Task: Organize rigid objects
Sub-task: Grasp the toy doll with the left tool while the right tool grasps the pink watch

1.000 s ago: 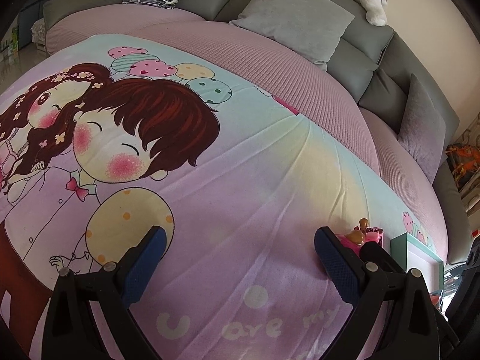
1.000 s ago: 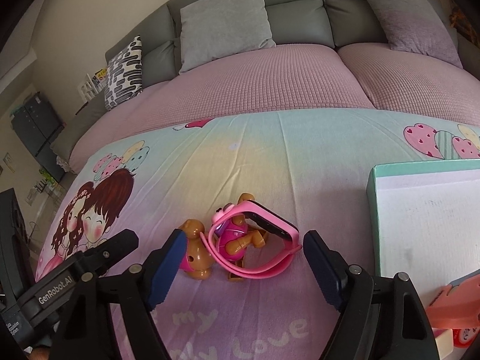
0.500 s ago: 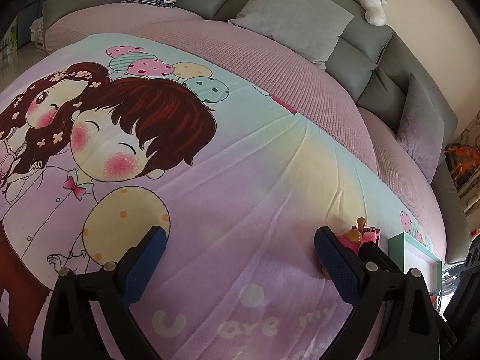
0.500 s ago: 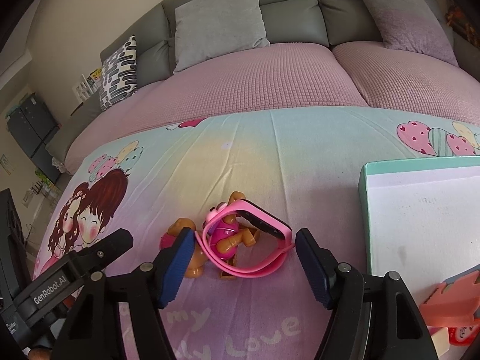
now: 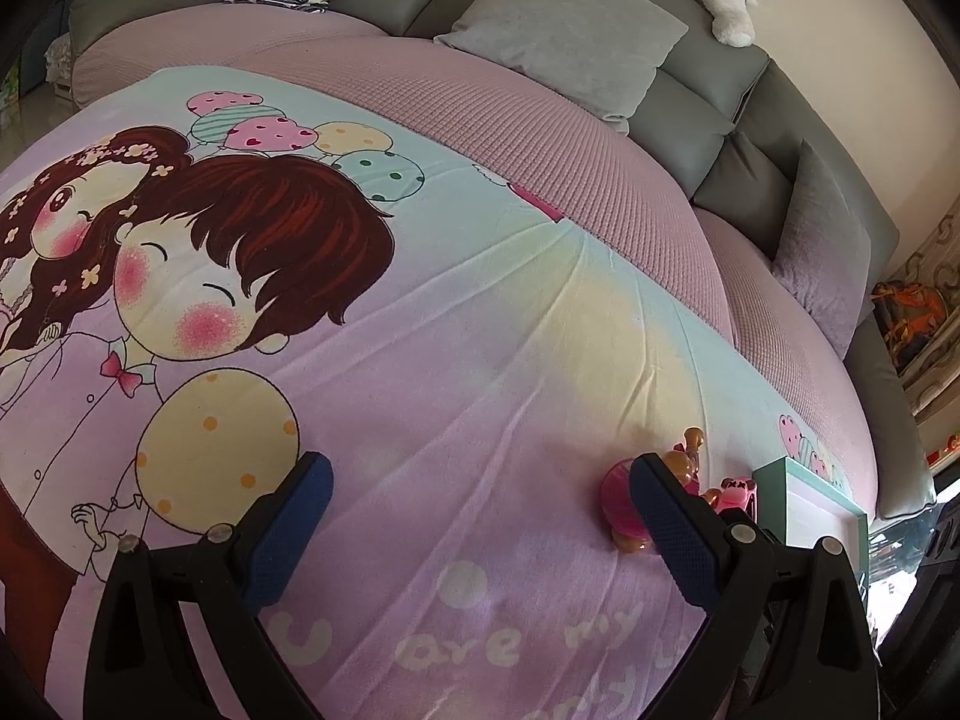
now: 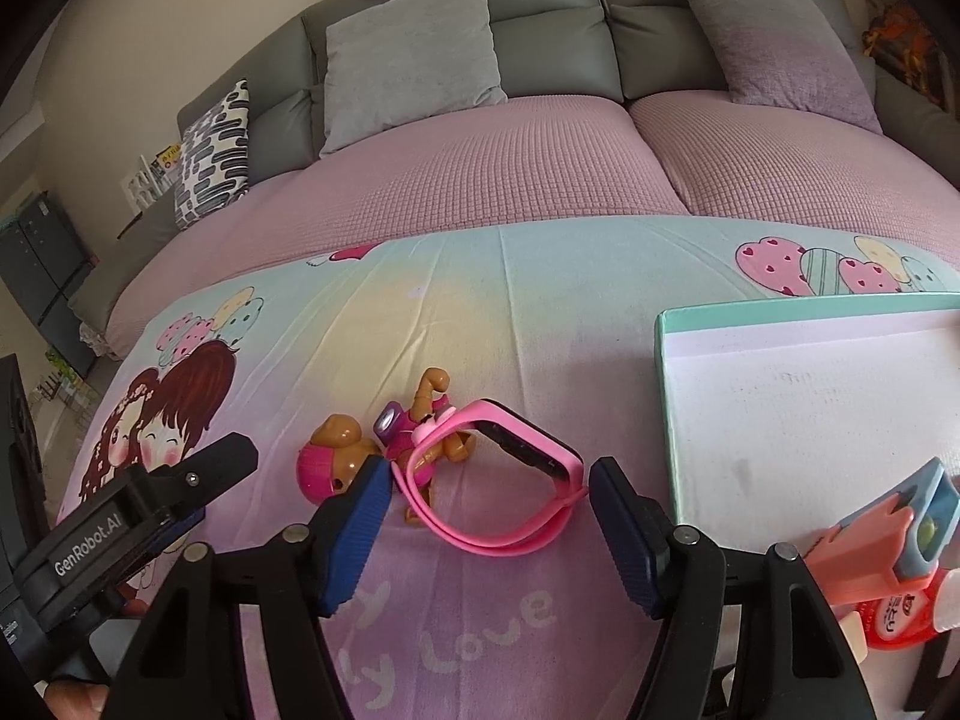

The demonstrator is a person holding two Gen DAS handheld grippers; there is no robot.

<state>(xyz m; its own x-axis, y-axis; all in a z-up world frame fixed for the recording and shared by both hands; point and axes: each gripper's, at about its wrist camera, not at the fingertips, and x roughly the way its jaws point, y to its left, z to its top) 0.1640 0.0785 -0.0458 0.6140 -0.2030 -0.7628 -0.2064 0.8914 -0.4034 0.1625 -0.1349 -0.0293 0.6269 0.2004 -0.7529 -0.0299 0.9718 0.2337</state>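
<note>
The pink watch (image 6: 501, 480) lies on the printed blanket (image 6: 540, 312) over the sofa, its strap looped round a small toy dog figure (image 6: 429, 432), with a second brown-and-pink figure (image 6: 336, 459) just beside it on the left. My right hand-held gripper (image 6: 486, 531) has its jaws spread wide and nothing between them, one blue pad near each side of the strap loop. The teal-rimmed box (image 6: 666, 384) sits to the right, mostly bare inside, with a pink and blue item (image 6: 888, 528) at its near corner.

I judge the step in hand to be gripping the watch for a move into that box. To do it well I would centre on the screen body, not the soft strap, and come low enough that the pads catch the case without snagging the figure tangled in the loop.

My left hand-held gripper (image 5: 480, 516) hovers over the blanket with its jaws apart and empty, well clear of the watch.
</note>
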